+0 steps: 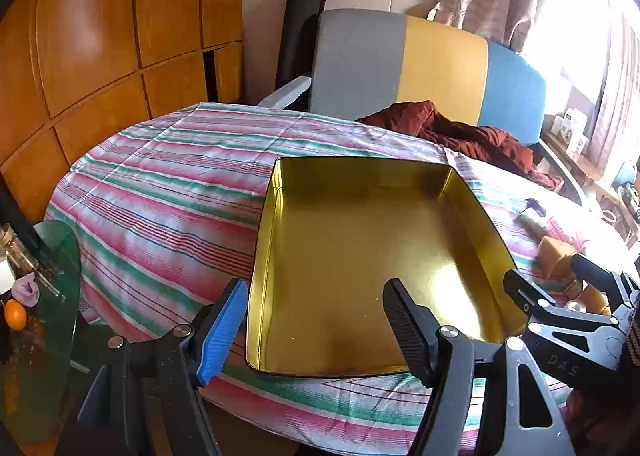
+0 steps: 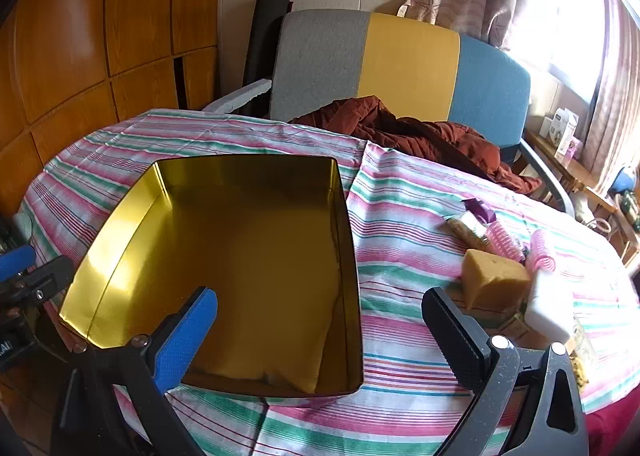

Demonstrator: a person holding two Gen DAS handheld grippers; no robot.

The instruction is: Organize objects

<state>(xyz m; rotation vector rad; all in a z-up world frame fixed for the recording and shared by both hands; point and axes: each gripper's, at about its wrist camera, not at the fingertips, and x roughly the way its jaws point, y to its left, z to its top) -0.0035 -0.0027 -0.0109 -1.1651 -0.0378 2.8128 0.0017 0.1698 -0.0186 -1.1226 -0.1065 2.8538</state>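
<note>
in the left wrist view, the left hand-held gripper [image 1: 316, 330] is held wide open and empty over the near left wall of the gold tin [image 1: 360, 256], which lies empty on the striped cloth of the table [image 1: 160, 184]; nothing has been put in yet, so the task is judged to be at its start. the right hand-held gripper [image 1: 560, 288] is seen at the tin's right edge. in the right wrist view, the right hand-held gripper [image 2: 320, 332] is likewise spread wide and holds nothing, astride the tin's near right wall. the yellow sponge [image 2: 494, 280], white block [image 2: 550, 308] and pink rollers [image 2: 540, 252] are clustered to the right, near the table's edge. a reach rightward is called for next; open cloth lies between.
</note>
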